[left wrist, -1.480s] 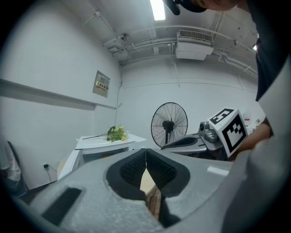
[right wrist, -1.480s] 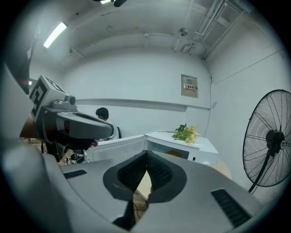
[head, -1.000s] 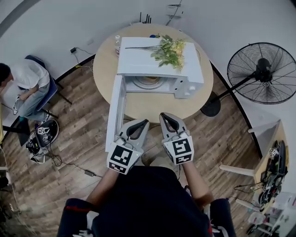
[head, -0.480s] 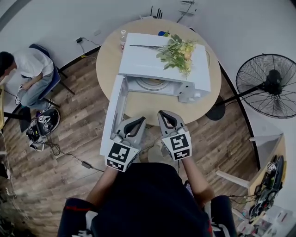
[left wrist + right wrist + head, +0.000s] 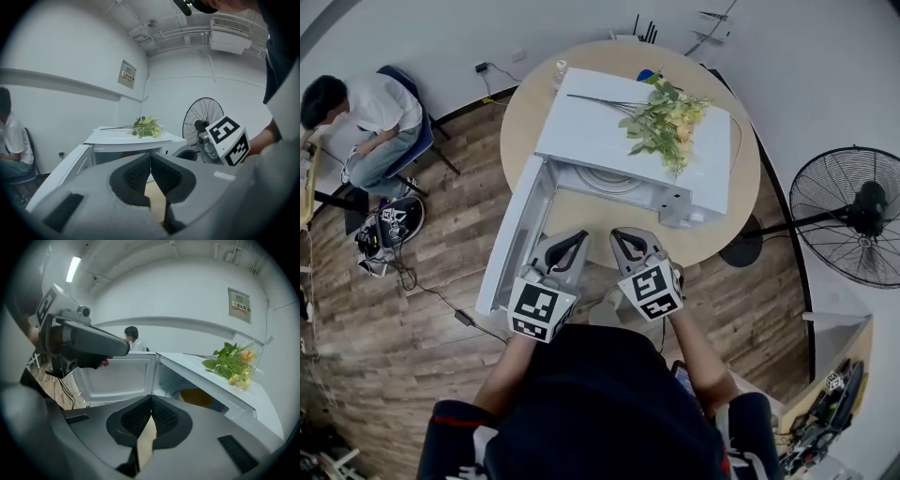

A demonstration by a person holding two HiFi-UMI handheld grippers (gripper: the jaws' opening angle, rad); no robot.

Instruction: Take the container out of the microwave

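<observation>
Round wooden table (image 5: 581, 220) carries a white microwave (image 5: 609, 122) with its door (image 5: 511, 234) swung open. Left tool (image 5: 579, 240) and right tool (image 5: 619, 237) are both pressed together, pinching nothing, near the table edge. Container (image 5: 197, 398) sits inside the cavity, yellowish-brown and partly hidden.

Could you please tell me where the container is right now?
In the right gripper view, the yellowish container sits inside the open microwave, to the right of its swung-open door and beneath the flowers lying on the microwave's top.
</observation>
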